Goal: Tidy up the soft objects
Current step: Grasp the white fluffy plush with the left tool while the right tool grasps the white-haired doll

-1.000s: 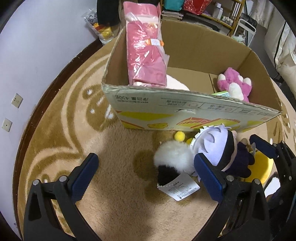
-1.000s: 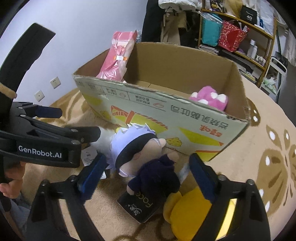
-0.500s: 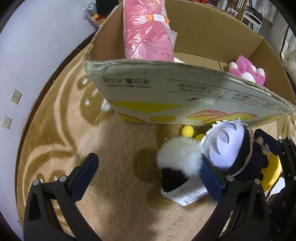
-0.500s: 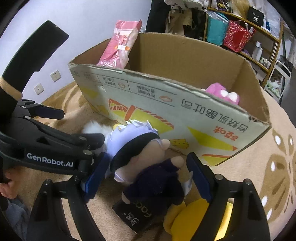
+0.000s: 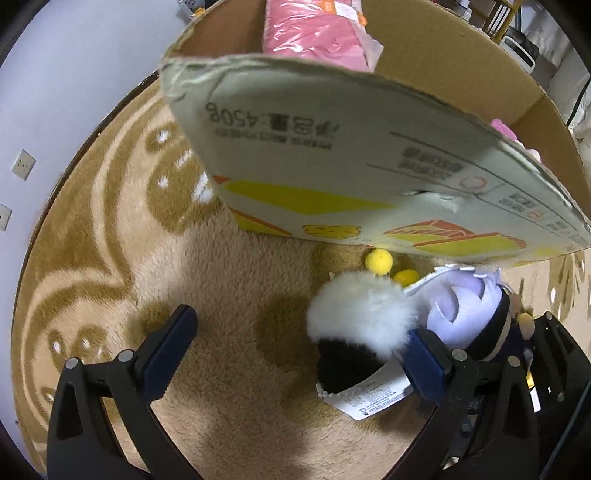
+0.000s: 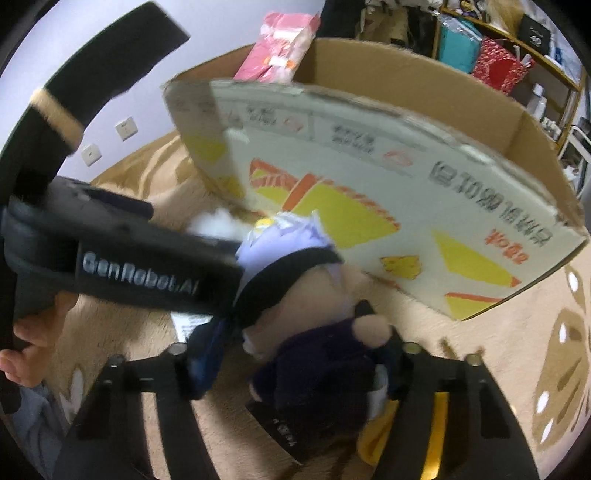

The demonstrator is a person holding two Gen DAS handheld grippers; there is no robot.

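Note:
A plush doll (image 6: 295,295) with pale lilac hair, a black blindfold and a dark outfit lies on the carpet before the cardboard box (image 6: 369,177). My right gripper (image 6: 295,365) has its jaws around the doll's dark body, narrowed on it. The doll also shows in the left wrist view (image 5: 465,314), beside a white and black fluffy plush (image 5: 358,321) with a paper tag (image 5: 369,398). My left gripper (image 5: 295,350) is open and empty, its right finger against the fluffy plush. The box (image 5: 332,166) holds a pink wrapped bundle (image 5: 314,29) and a pink plush (image 5: 502,129).
A yellow plush (image 6: 436,435) lies under my right gripper. Small yellow pompoms (image 5: 378,260) lie by the box's base. A beige patterned carpet (image 5: 110,221) covers the floor. A wall with sockets (image 5: 22,162) is at left. Shelves (image 6: 498,55) stand behind the box.
Both grippers moved forward and lower toward the box. My right gripper's jaws narrowed around the doll's body. My left gripper stayed open.

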